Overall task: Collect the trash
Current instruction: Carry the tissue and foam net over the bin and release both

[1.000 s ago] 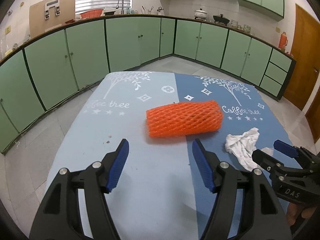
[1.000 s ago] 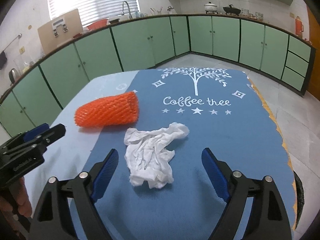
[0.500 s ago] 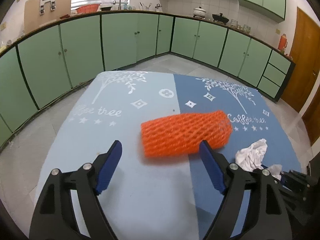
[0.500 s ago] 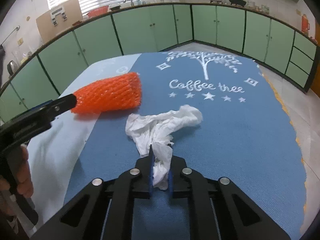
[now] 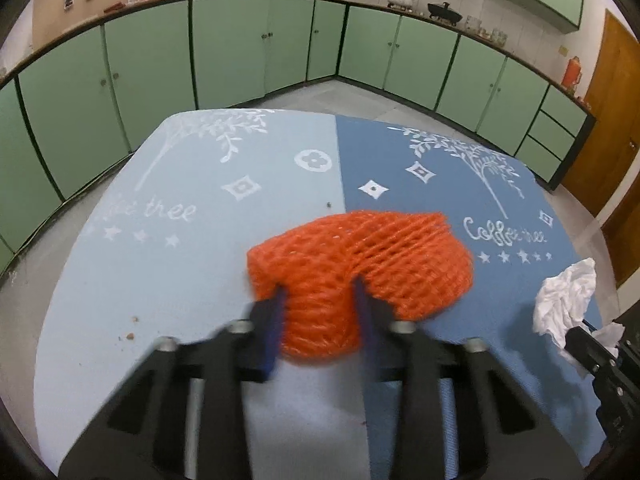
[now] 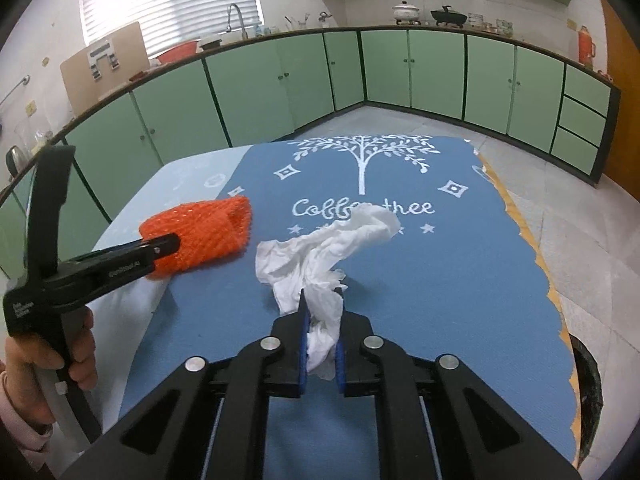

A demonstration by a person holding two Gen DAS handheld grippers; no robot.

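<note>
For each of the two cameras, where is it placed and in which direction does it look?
Left wrist: sits on the left hand-held gripper, looks forward and down at the orange foam net pinched between its blue pads; its own black fingers show.
Right wrist: sits on the right hand-held gripper, looks forward and down at the white tissue it clamps; a hand holding the left gripper shows.
Shared: net, tissue, blue tablecloth, green cabinets.

Left gripper (image 5: 320, 300) tilted down, jaws just closed in, pads squeezing the orange net (image 5: 360, 264); frame blurred, so grip depth unclear. Right gripper (image 6: 322, 320) also angled down, pinching the white tissue (image 6: 324, 248). Left hand (image 6: 48, 356) wraps its gripper's handle.
</note>
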